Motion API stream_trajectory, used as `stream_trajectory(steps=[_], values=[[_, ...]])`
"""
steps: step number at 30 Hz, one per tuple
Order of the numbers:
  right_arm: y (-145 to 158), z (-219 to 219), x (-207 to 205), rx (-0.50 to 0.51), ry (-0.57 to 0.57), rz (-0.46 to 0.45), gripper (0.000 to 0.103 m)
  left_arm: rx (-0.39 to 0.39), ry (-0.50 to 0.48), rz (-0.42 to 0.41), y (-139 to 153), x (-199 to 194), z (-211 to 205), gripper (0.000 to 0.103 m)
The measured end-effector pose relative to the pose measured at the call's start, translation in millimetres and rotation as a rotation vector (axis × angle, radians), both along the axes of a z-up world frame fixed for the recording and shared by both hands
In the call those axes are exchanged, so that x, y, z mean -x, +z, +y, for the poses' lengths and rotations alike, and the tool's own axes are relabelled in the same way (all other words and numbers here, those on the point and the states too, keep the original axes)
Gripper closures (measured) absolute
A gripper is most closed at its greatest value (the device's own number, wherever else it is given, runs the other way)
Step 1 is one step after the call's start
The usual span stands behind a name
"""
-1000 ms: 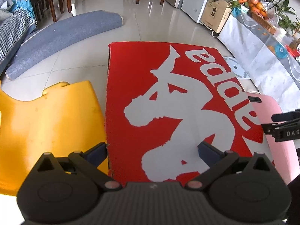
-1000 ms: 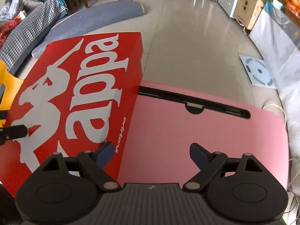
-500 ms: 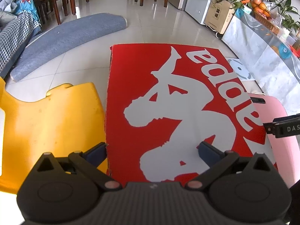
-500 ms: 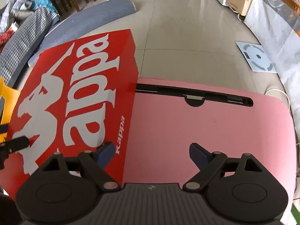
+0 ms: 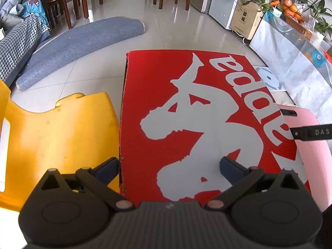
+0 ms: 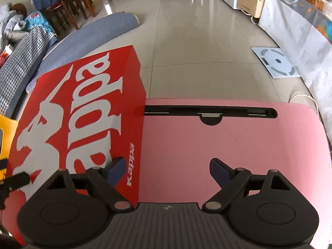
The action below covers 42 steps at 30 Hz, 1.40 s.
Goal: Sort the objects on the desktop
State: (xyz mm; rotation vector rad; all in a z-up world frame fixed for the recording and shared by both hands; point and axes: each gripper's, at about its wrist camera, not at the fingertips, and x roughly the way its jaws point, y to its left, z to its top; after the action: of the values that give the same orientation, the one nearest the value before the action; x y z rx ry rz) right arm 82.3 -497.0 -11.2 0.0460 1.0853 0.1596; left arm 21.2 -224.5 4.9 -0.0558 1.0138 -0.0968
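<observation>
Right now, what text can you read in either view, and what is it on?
"Kappa": small white print, side of the red shoebox.
"appa": large white letters on its lid, first letter hidden by the right tongs.
"DAS": black bar at the left view's edge.
Cardboard box label: too small to read.

Grey rug (image 5: 83, 41) — wooden chairs (image 5: 68, 2)

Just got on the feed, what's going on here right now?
A person holds two tools over a pink lap desk. Both are open and empty. The left tool hovers over the closed red Kappa shoebox, which sits on the desk's left part beside a yellow chair. The right tool hovers over bare pink surface.
</observation>
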Motion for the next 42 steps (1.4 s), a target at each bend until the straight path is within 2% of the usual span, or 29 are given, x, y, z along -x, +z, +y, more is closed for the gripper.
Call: stream_trajectory(steps=[7, 21, 27, 33, 42], values=[[2, 5, -1, 0.024, -0.007, -0.025, 0.015, -0.014, 0.011, 0.005, 2, 0, -1, 0.000], [3, 6, -5, 0.046, 0.012, 0.002, 0.015, -0.037, 0.071, -0.069, 19, 8, 1, 0.000], [12, 8, -2, 0.049, 0.011, -0.029, 0.015, -0.043, 0.062, -0.076, 23, 10, -1, 0.000], [12, 4, -5, 0.017, -0.022, 0.008, 0.015, -0.053, 0.048, -0.082, 27, 10, -6, 0.000], [22, 5, -2, 0.005, -0.024, -0.011, 0.015, -0.074, 0.024, -0.088, 30, 12, -13, 0.000]])
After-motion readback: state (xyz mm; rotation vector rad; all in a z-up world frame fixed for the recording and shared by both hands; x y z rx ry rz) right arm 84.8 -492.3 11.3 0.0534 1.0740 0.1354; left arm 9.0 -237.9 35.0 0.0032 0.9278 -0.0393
